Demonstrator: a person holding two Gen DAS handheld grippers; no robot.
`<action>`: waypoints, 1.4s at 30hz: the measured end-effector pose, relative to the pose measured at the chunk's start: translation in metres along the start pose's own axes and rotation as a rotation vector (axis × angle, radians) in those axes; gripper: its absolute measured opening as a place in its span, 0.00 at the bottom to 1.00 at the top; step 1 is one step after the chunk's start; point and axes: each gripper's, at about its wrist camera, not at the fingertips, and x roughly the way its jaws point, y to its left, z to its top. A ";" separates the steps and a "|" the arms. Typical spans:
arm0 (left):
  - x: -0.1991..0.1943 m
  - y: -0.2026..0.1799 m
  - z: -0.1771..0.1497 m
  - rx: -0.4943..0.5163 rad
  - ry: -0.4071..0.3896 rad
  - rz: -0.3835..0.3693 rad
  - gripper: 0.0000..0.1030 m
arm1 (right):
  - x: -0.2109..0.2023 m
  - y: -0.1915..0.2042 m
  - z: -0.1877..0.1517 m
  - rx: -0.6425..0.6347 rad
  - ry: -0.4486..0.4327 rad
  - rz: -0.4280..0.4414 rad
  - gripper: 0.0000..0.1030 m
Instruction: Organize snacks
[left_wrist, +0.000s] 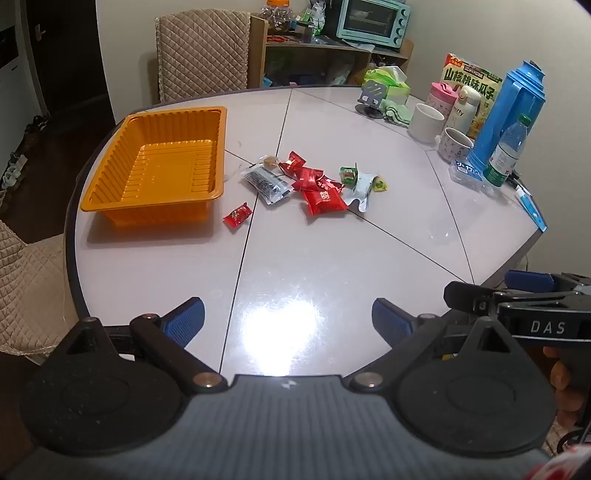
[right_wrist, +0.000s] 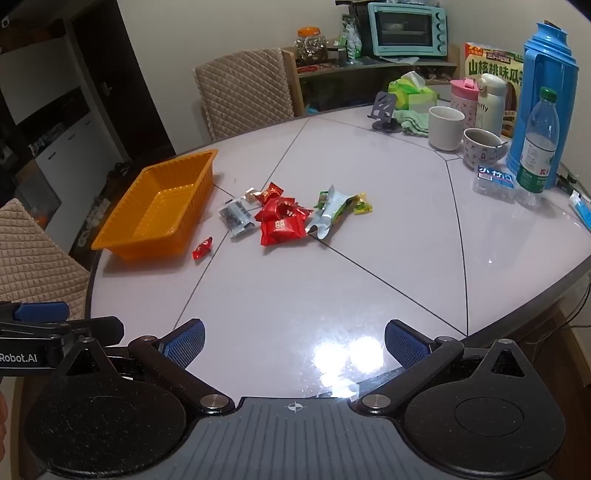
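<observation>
Desk (left_wrist: 332, 266): pale, glossy, glare near its front edge.
Chair (left_wrist: 201, 55): quilted beige, behind the desk.
Shelf (left_wrist: 317, 55): wooden, beside the chair, carrying a teal oven (left_wrist: 373, 24).
Wall (left_wrist: 125, 44): plain, off-white.

- You'll read "山核桃味瓜子" on the snack box (left_wrist: 472, 92) at the counter's back.
- "DAS" on the right claw (left_wrist: 546, 326) body.
- "Robot.AI" on the left claw (right_wrist: 22, 357) body.
- "iffy" on the white flask (right_wrist: 489, 105); the first letters are hidden.

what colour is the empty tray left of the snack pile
Orange, with ribbed walls. The tray shows best in the left wrist view, where its bare inside is plainly seen.
</observation>
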 end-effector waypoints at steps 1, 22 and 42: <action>0.000 0.000 0.000 -0.003 0.000 -0.003 0.94 | 0.000 0.000 0.000 0.001 -0.002 0.001 1.00; 0.003 0.009 0.005 0.000 -0.004 -0.009 0.94 | -0.001 0.005 0.003 -0.005 -0.006 0.002 1.00; -0.003 0.006 0.005 -0.003 -0.005 -0.005 0.94 | 0.004 0.009 0.009 -0.009 -0.002 0.000 1.00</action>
